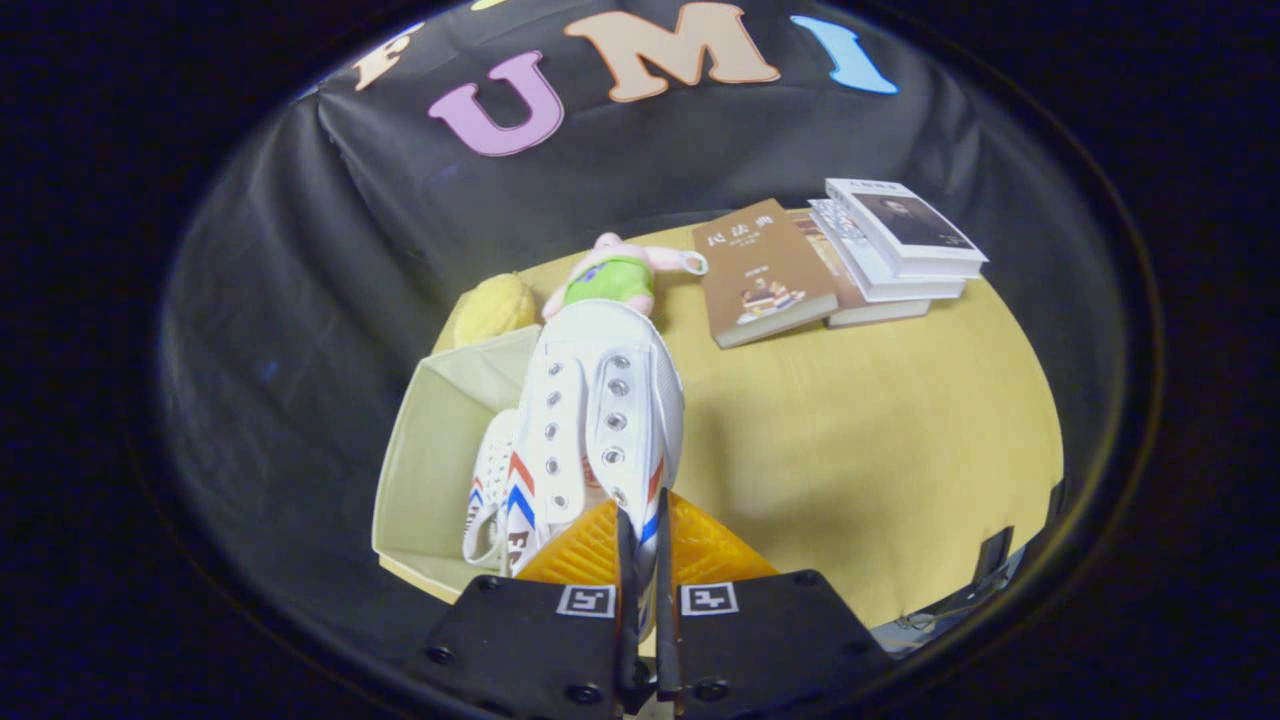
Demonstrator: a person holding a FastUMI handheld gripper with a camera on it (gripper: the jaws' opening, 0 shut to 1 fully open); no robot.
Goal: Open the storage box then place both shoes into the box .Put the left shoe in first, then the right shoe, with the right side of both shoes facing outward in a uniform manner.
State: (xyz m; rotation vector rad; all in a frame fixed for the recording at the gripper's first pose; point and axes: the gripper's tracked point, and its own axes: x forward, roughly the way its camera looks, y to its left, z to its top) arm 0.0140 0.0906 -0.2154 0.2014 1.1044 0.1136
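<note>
Second shoe step, by the look of it: gripper (640, 545) fingers pinch the white shoe (605, 410) by its side wall, held over the open storage box (420, 470), where the other shoe (492, 480) already lies. Next: lower it alongside, same side outward. Yellow table (880, 440); books (830, 265), plush toy (615, 275) far; black cloth wall.

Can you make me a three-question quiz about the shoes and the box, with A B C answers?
1. Where is the first shoe?
A in the box
B on the books
C beside the plush toy

2. What colour is the held shoe?
A black
B mostly white
C green

3. What is the gripper doing?
A open, holding nothing
B shut on a book
C shut on the held shoe

Answers: 1 A, it lies inside the box walls. 2 B, white with red and blue stripes. 3 C, both fingers pinch its edge.
</note>
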